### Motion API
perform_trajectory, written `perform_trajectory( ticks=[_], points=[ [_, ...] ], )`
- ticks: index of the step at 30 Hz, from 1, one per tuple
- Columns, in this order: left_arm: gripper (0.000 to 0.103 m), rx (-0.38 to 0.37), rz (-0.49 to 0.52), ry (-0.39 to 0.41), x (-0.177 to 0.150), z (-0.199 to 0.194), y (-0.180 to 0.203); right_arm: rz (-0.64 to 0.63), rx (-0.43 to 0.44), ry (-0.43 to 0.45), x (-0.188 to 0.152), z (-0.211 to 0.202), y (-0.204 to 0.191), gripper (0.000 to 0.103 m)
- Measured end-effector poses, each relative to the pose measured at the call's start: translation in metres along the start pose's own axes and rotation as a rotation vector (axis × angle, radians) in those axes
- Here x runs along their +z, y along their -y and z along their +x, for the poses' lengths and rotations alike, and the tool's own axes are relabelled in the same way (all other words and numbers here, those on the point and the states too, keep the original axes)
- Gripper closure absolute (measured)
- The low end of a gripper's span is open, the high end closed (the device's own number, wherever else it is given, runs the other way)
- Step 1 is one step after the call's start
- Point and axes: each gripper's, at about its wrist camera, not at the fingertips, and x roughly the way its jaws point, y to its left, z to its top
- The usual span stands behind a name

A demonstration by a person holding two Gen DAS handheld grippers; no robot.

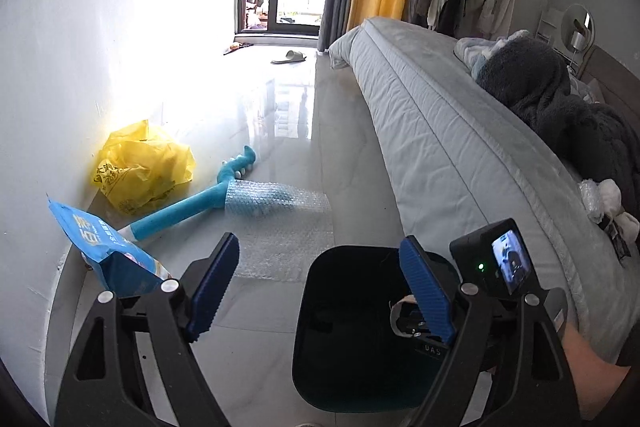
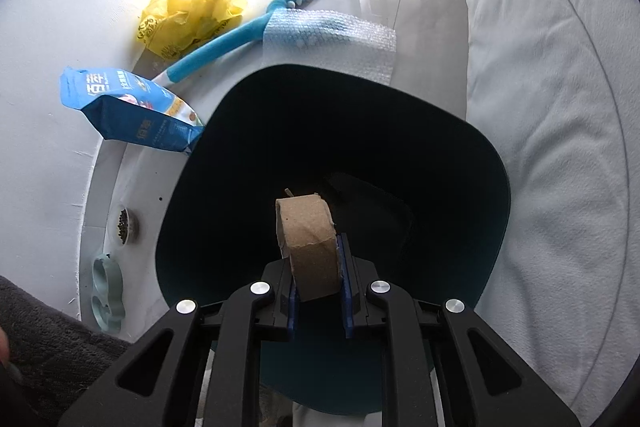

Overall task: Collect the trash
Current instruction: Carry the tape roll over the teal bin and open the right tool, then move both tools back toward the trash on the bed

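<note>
Clenched on a flattened cardboard tube [image 2: 306, 247], the right gripper [image 2: 318, 301] is filling the lower centre of the right wrist view, its blue pads pressing the tube's two sides. That brown, creased tube is hanging directly over the dark mouth of the teal trash bin [image 2: 496, 163], inside the rim line, with something dark lying at the bottom of the bin.

Released and holding nothing, the left gripper [image 1: 320, 291] is spreading its blue fingers [image 1: 214, 287] wide across the lower part of the left wrist view; the right-hand finger is overlapping the bin's opening [image 1: 320, 307], and the other gripper's camera is showing just right of it.

Bare glossy floor [image 1: 288, 131] is running from the bin toward the balcony door at the top of the frame. Along the right edge the bed [image 1: 440, 147] is closing in, near the bin's side; along the left the white wall is curving close.

Still lying on the floor are a yellow plastic bag [image 1: 144, 171], a sheet of bubble wrap [image 1: 276, 211] draped over a blue stick-like toy [image 1: 188, 207], and a blue pouch [image 1: 116, 259] touching the bin's rim in the right wrist view.

Only the left wrist view is showing the slipper [image 1: 290, 57], curtains and hanging clothes; only the right one is showing a small dish of pellets [image 2: 126, 223] and a pale green holder [image 2: 106, 287] at lower left.
</note>
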Motion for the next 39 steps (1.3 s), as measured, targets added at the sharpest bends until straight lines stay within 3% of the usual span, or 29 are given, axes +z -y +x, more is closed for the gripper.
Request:
perform_trajectory(
  ticks=[6,7,9,17,26,39],
  points=[
    [0.014,-0.024,-0.008,0.034,0.008,-0.016,0.004,0.008,-0.012,-0.001,-0.002,0.002,0.003,0.083],
    [0.013,-0.020,-0.007,0.042,0.009,-0.021,0.004,0.009,-0.012,-0.003,-0.003,0.003,0.002,0.077],
    [0.012,-0.024,-0.007,0.058,0.012,-0.028,0.005,0.007,-0.011,0.003,-0.004,0.003,0.002,0.038],
    [0.009,-0.006,0.084,0.126,0.020,-0.057,0.027,0.019,0.032,0.083,-0.011,-0.030,-0.001,0.036],
    [0.008,-0.081,0.076,0.192,0.030,-0.090,0.049,0.042,0.122,0.243,-0.034,-0.097,0.009,0.030],
    [0.007,-0.171,0.085,0.244,0.041,-0.121,0.089,-0.082,-0.010,0.480,-0.076,-0.195,0.013,0.020]
  ],
)
